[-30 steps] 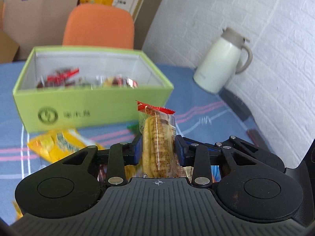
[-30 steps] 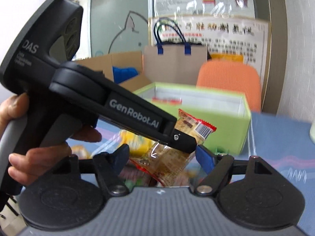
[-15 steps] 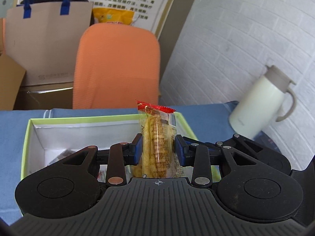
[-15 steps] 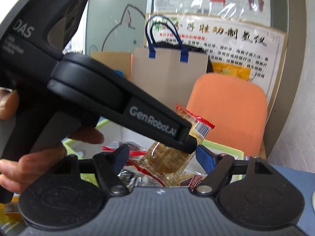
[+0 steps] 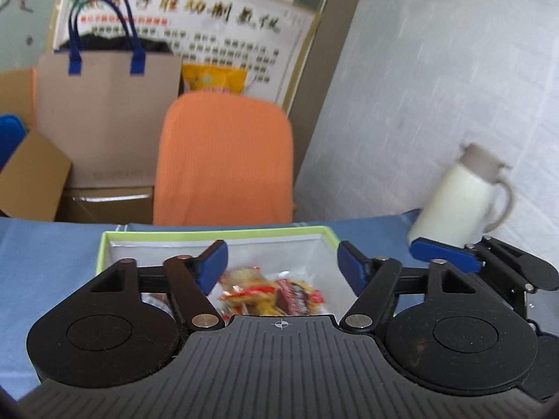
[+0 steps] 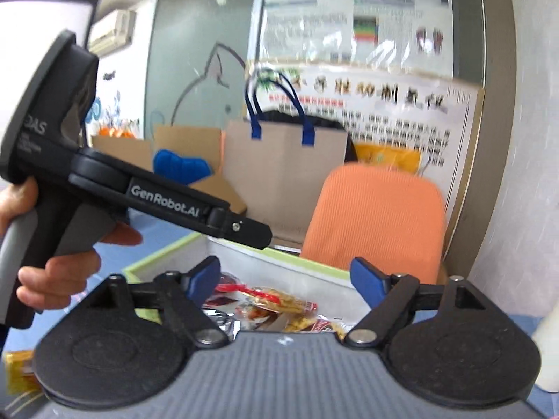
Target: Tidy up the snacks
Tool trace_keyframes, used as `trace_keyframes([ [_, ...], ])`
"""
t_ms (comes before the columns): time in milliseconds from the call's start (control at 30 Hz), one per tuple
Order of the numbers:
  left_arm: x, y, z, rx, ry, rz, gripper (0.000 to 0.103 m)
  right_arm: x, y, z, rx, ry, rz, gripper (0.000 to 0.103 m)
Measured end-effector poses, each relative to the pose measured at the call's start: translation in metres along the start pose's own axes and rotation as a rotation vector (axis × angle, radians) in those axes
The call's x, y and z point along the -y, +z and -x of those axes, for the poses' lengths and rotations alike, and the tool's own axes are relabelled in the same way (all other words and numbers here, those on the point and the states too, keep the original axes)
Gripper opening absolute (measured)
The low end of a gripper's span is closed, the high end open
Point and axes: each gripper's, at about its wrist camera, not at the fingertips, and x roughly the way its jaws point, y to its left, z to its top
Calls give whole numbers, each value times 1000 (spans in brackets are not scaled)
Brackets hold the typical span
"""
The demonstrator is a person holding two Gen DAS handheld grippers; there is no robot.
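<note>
A heap of small wrapped snacks in red, yellow and clear crinkly film (image 5: 269,295) lies inside the shallow lime-green cardboard box with a white lining (image 5: 216,233), which sits on the blue cloth-covered tabletop (image 5: 49,255). Both tools hang just above the box. The left hand-held gripper (image 5: 279,262) has its blue-padded jaws spread apart with nothing between them; the right hand-held gripper (image 6: 284,277) is likewise spread and empty. One flat yellow packet (image 6: 17,370) remains on the tabletop outside the box. The two tools are close together over the box, so I judge they could knock each other when pulling away, or a finger could catch the box rim and shift it. A cream insulated jug (image 5: 461,199) stands near the right edge and could be clipped by a wide swing.
</note>
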Motion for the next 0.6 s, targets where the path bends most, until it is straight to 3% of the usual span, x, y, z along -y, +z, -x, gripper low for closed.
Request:
trace_keyframes([
  [133, 21, -29, 46, 16, -16, -10, 70, -33, -17, 45, -2, 26, 29, 92],
  [233, 28, -66, 73, -5, -14, 3, 70, -58, -49, 69, -52, 79, 17, 93],
  [367, 17, -125, 100, -51, 22, 75, 70, -94, -98, 79, -161, 132, -11, 93],
  [467, 9, -168, 107, -127, 19, 146, 70, -112, -124, 74, -221, 154, -58, 93],
  [600, 0, -195, 98, -215, 6, 247, 68, -129, -136, 62, -238, 108, -57, 93],
])
